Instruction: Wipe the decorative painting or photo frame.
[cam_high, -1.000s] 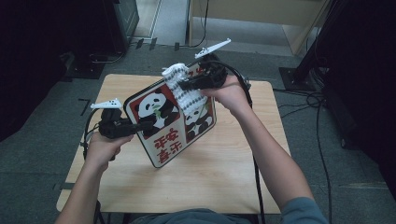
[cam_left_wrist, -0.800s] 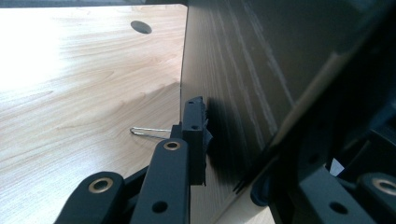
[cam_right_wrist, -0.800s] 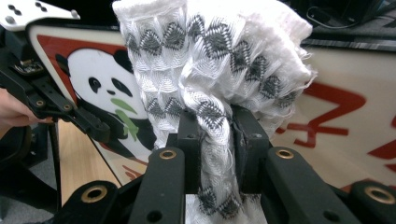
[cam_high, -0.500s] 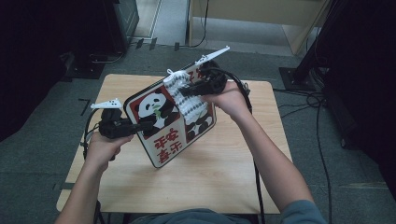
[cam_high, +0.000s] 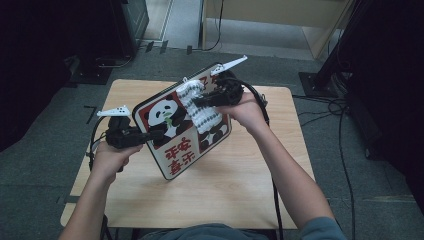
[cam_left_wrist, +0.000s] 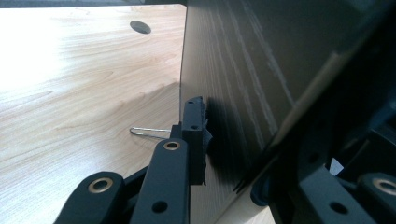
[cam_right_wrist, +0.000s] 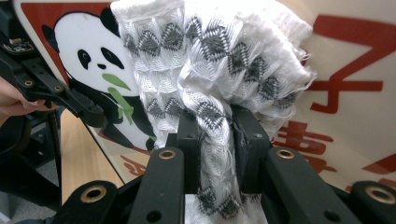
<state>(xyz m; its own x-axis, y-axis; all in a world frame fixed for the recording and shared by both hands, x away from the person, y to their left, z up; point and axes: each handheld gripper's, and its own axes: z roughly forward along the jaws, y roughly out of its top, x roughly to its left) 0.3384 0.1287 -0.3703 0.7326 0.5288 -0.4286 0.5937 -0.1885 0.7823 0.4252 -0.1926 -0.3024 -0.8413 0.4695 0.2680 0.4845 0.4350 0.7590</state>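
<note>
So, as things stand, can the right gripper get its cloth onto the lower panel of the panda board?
Probably yes. The right gripper holds the cloth against the panda board, which the left gripper holds tilted by its edge, and the lower panel with red characters lies uncovered below the cloth.

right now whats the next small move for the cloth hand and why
Probably draw the cloth further down across the panda board. The right tongs are shut on the cloth, bunched against the picture near the board's top, and the left tongs clamp the board's edge, holding it tilted.
</note>
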